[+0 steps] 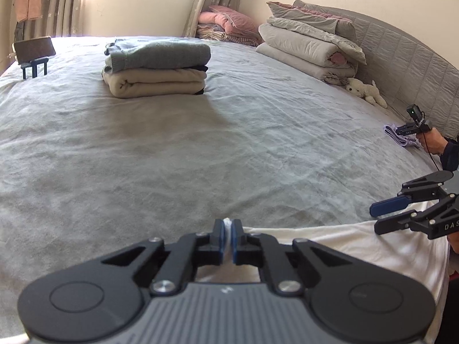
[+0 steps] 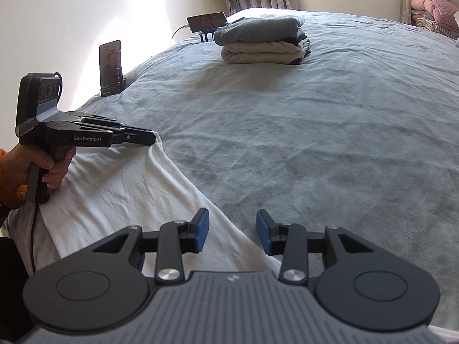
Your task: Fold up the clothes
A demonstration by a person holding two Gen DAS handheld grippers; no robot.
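Note:
A white garment lies at the near edge of the grey bed. My left gripper is shut on the garment's far edge; white cloth shows between its blue pads. It also shows in the right wrist view, pinching the corner of the white garment. My right gripper is open and empty, its left finger over the garment's edge and its right over the bedsheet. It shows at the right of the left wrist view, open above the garment.
A stack of folded clothes sits far across the bed. Folded quilts and a plush toy lie by the headboard. A phone on a stand and a second phone stand at the bed's edge. Another person's gripper holds purple cloth at the right.

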